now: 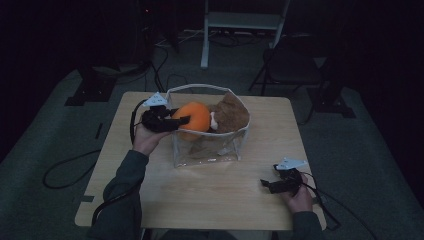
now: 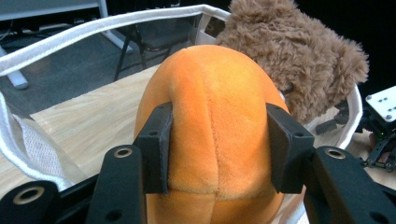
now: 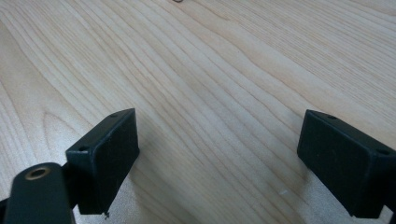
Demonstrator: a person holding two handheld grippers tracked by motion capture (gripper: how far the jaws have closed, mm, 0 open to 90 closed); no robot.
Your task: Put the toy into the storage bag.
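a: what's on the left?
b: the left gripper [image 1: 172, 121] has its jaws clamped on an orange plush [image 1: 192, 119], held at the clear bag's [image 1: 207, 155] rim beside a brown bear [image 1: 230, 114].
a: and right?
b: the right gripper [image 1: 270, 185] rests on the desk [image 1: 215, 195], jaws apart, holding nothing.

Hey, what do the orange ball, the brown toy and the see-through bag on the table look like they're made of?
Orange ball: short, soft plush by the look, with stitched seams and a velvety sheen. Brown toy: shaggy, long-pile fake fur, probably stuffed. Bag: clear, flexible plastic walls that show the table through them, edged with white woven fabric trim. Table: pale wood-grain top, possibly laminate, matte.
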